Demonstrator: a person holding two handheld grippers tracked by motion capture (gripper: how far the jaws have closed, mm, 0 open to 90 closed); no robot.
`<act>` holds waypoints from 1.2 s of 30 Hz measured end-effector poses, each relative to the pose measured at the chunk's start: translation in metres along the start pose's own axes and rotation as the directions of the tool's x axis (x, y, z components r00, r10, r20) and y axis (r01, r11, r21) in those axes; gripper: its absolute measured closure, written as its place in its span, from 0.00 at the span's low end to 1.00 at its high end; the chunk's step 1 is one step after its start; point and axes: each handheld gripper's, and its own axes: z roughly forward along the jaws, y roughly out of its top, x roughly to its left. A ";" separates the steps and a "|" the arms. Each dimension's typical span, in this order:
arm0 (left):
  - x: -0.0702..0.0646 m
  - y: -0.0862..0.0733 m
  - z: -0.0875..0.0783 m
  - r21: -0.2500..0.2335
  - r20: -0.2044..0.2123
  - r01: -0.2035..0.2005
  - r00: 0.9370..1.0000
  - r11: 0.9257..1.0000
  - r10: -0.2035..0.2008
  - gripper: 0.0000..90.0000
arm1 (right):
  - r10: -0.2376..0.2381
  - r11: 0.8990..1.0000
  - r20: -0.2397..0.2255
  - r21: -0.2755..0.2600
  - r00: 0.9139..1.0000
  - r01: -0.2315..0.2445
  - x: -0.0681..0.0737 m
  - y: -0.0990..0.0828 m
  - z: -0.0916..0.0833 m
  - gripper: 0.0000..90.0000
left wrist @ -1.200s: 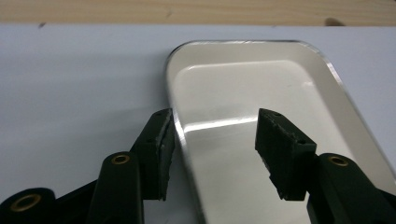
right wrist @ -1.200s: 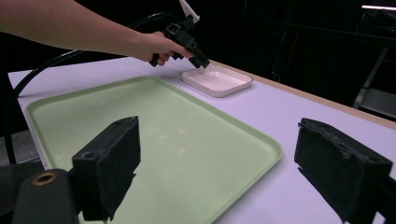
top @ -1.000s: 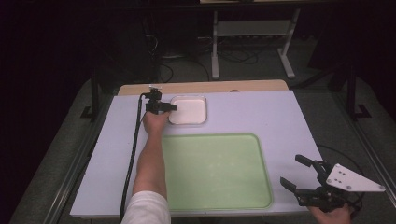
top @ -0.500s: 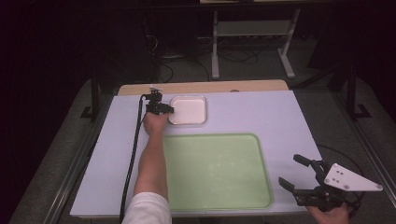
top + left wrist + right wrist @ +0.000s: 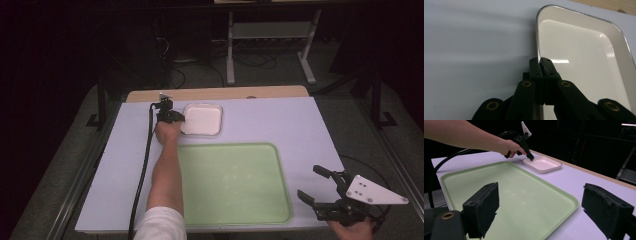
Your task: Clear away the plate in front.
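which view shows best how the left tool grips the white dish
The left gripper view: the left tool is shut on the near rim of the white dish. The high view shows the dish whole but small, the hand hiding the grip. The right gripper view shows it far off, side on.

We identify this location as a laboratory or recording studio rather than a home or kitchen. The work surface is a table point(image 5: 280, 125) covered with a plain pale sheet over a wooden top, its wood edge exposed at the far side. Around it we see a dark, unlit room with a black backdrop. On the floor behind the table stands a metal frame stand point(image 5: 270, 35) amid loose cables point(image 5: 200, 70). Black metal rails point(image 5: 95, 160) run along the table's sides. We see no domestic furnishings.
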 end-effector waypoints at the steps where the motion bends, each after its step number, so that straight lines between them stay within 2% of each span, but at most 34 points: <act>1: 0.000 -0.001 0.000 -0.007 0.005 0.013 1.000 1.000 -0.013 0.99 | 0.000 1.000 -0.002 0.001 1.000 0.000 0.000 0.000 0.001 0.15; 6: -0.002 0.002 -0.006 -0.027 -0.005 0.008 1.000 1.000 -0.008 0.99 | 0.004 1.000 -0.001 0.003 1.000 -0.004 0.000 -0.001 0.001 0.15; 10: 0.000 0.005 -0.014 -0.064 0.015 0.034 0.999 0.997 -0.033 0.99 | 0.009 1.000 0.006 0.000 1.000 -0.009 -0.002 -0.001 -0.001 0.15; 16: 0.002 0.010 -0.027 -0.100 0.028 0.043 0.999 0.994 -0.041 0.99 | 0.012 1.000 0.004 0.006 1.000 -0.012 -0.002 -0.001 0.001 0.15; 36: -0.004 0.010 -0.062 -0.154 0.066 0.050 0.997 0.987 -0.040 0.99 | 0.026 0.999 0.017 0.023 1.000 -0.026 -0.005 -0.003 0.003 0.15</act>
